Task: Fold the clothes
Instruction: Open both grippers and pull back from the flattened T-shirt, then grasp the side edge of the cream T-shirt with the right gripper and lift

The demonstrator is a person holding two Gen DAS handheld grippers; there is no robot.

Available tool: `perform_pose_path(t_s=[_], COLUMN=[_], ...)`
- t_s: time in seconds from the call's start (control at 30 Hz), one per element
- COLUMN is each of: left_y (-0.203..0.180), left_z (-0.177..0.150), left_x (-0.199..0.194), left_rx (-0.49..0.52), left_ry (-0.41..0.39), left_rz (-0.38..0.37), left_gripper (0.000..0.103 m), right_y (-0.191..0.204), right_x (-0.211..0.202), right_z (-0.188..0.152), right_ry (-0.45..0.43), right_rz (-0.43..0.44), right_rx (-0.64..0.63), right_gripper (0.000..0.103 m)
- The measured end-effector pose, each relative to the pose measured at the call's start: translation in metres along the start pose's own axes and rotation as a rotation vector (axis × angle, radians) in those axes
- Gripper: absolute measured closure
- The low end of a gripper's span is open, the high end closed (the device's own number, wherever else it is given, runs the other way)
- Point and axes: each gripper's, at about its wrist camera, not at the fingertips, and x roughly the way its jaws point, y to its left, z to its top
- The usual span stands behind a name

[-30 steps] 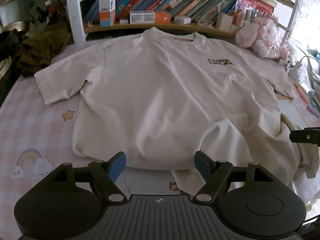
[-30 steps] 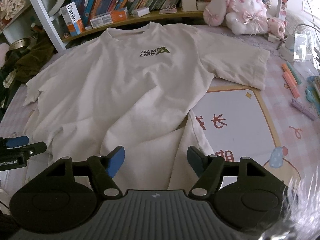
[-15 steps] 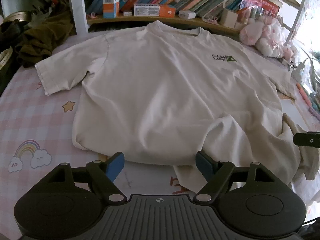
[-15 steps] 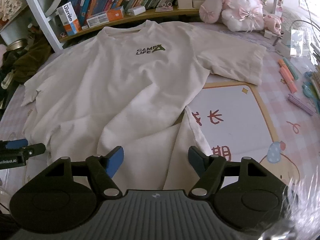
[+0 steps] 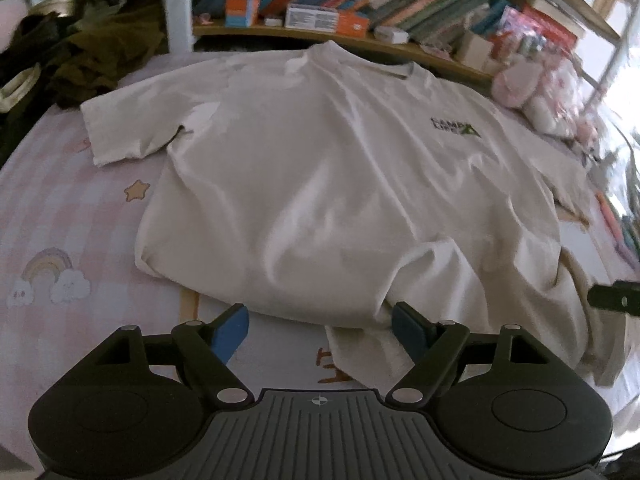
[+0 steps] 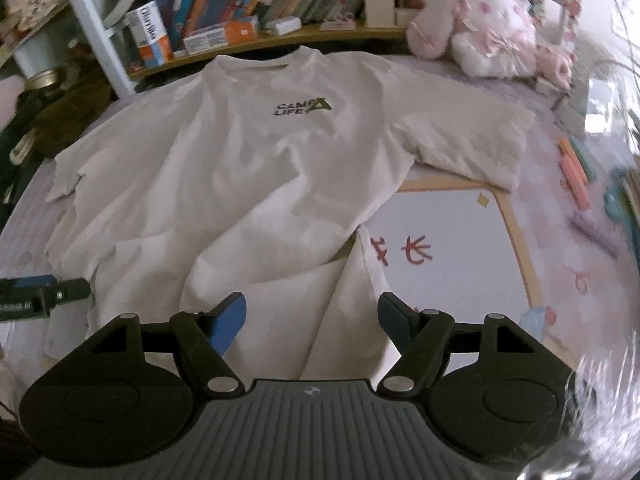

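Observation:
A cream T-shirt (image 5: 320, 168) with a dark "CAMP LIFE" logo (image 6: 302, 107) lies front up on the pink checked table cover (image 5: 60, 216), sleeves spread. Its lower right corner (image 6: 288, 304) is rumpled and doubled over. My left gripper (image 5: 320, 320) hovers open just short of the hem, its right fingertip (image 5: 404, 320) at the rumpled edge, nothing between the pads. My right gripper (image 6: 312, 308) stands open above the doubled corner, with cloth under the gap but not pinched. Each view catches the other gripper at its edge: the right gripper (image 5: 612, 304) and the left gripper (image 6: 40, 292).
A bookshelf (image 6: 248, 12) with books and boxes runs along the back. Pink plush toys (image 6: 492, 28) sit at the back right, dark olive clothes (image 5: 88, 56) at the back left. A white framed mat (image 6: 448, 240) lies under the shirt's right side, with markers (image 6: 576, 172) beyond it.
The left gripper has rolled a little, tilting its view. The right gripper's jaws stand slightly wider. The shirt lies as before.

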Motion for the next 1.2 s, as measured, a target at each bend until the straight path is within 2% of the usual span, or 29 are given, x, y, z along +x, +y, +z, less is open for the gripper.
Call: perform_pose_path(t_s=[0.13, 0.37, 0.57, 0.67, 0.83, 0.9, 0.97, 1.0, 1.03, 1.07, 1.13, 1.2], left_y=[-0.01, -0.021, -0.031, -0.033, -0.024, -0.014, -0.002, 0.004, 0.008, 0.012, 0.015, 0.011], left_z=[-0.003, -0.02, -0.03, -0.034, -0.036, -0.035, -0.033, -0.032, -0.031, -0.031, -0.028, -0.024], left_x=[-0.002, -0.011, -0.011, -0.015, -0.021, -0.025, -0.026, -0.026, -0.027, -0.026, -0.025, -0.021], left_rx=[-0.049, -0.127, -0.136, -0.142, -0.172, -0.211, -0.261, -0.29, -0.312, -0.332, -0.351, -0.335], left_ry=[0.015, 0.035, 0.047, 0.036, 0.001, -0.029, -0.044, -0.047, -0.049, -0.055, -0.069, -0.071], left_rz=[0.028, 0.078, 0.127, 0.149, 0.184, 0.195, 0.198, 0.196, 0.186, 0.161, 0.091, 0.052], left_gripper=[0.022, 0.022, 0.022, 0.022, 0.022, 0.022, 0.022, 0.023, 0.026, 0.026, 0.026, 0.026], right_y=[-0.018, -0.06, -0.077, -0.079, -0.066, -0.058, -0.053, -0.05, -0.05, -0.05, -0.052, -0.055], right_x=[-0.005, -0.006, -0.004, -0.004, -0.006, -0.004, 0.0, 0.002, 0.003, 0.003, 0.0, -0.004], right_z=[0.001, -0.008, -0.021, -0.019, -0.017, -0.016, -0.018, -0.018, -0.018, -0.017, -0.013, -0.007], right_ry=[0.008, 0.039, 0.073, 0.073, 0.093, 0.13, 0.171, 0.191, 0.202, 0.208, 0.214, 0.215], right_rz=[0.024, 0.057, 0.082, 0.116, 0.221, 0.253, 0.259, 0.263, 0.264, 0.276, 0.333, 0.421], right_rx=[-0.002, 0.079, 0.092, 0.074, -0.039, -0.093, -0.134, -0.154, -0.161, -0.159, -0.134, -0.086], right_gripper=[0.03, 0.03, 0.03, 0.031, 0.034, 0.039, 0.055, 0.058, 0.067, 0.08, 0.095, 0.095])
